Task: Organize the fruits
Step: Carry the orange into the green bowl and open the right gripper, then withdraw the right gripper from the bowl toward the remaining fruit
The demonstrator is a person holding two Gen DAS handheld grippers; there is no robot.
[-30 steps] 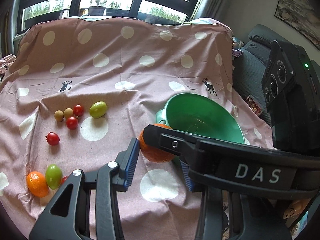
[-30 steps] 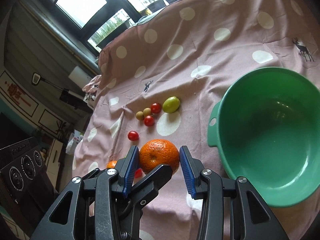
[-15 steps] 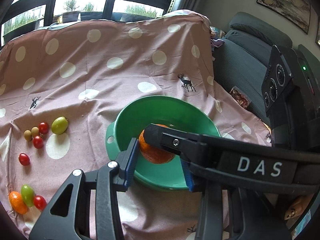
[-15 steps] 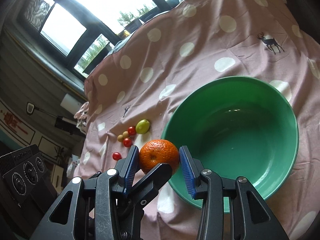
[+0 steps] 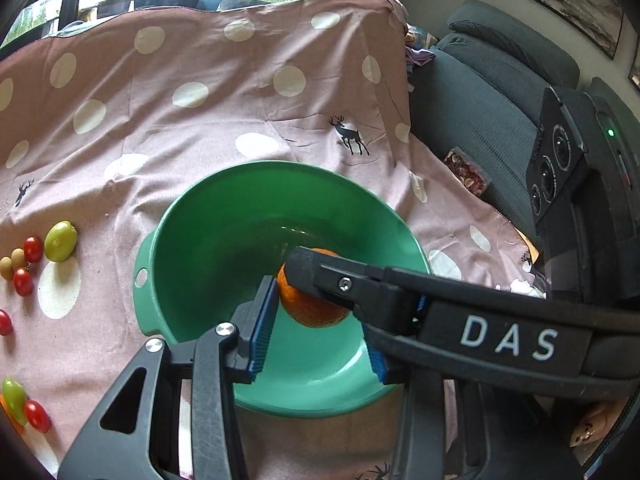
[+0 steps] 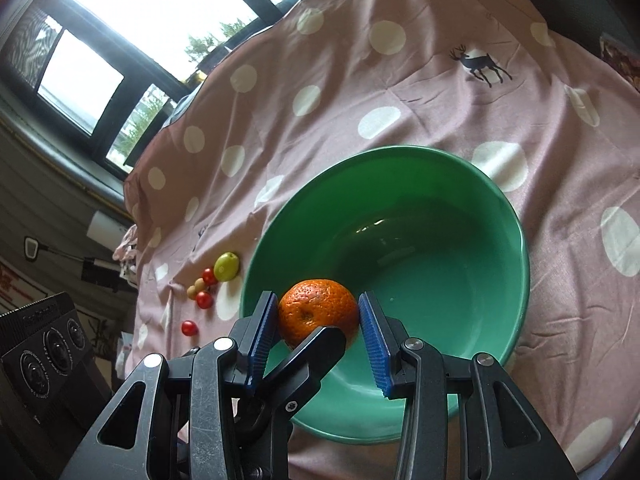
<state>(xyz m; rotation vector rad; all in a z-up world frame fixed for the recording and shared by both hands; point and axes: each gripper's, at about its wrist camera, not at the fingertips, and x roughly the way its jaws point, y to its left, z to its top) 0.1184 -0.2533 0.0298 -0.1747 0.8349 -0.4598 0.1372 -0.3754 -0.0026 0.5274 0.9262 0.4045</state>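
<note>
An orange hangs just inside the near rim of the green bowl, above its floor. My right gripper is shut on it, both blue pads pressing its sides. My left gripper grips the same orange: its left pad touches the fruit, while its right pad is mostly hidden behind the right gripper's black finger, which crosses the view. The left gripper's finger crosses under the orange in the right wrist view. The bowl holds nothing else.
On the pink dotted cloth, left of the bowl, lie a green fruit, cherry tomatoes and small tan fruits. More fruit sits at the lower left edge. A grey armchair stands to the right.
Both grippers have carried the orange rightward from over the cloth to over the bowl and slightly down. The loose fruits have slid to the left of the views.
</note>
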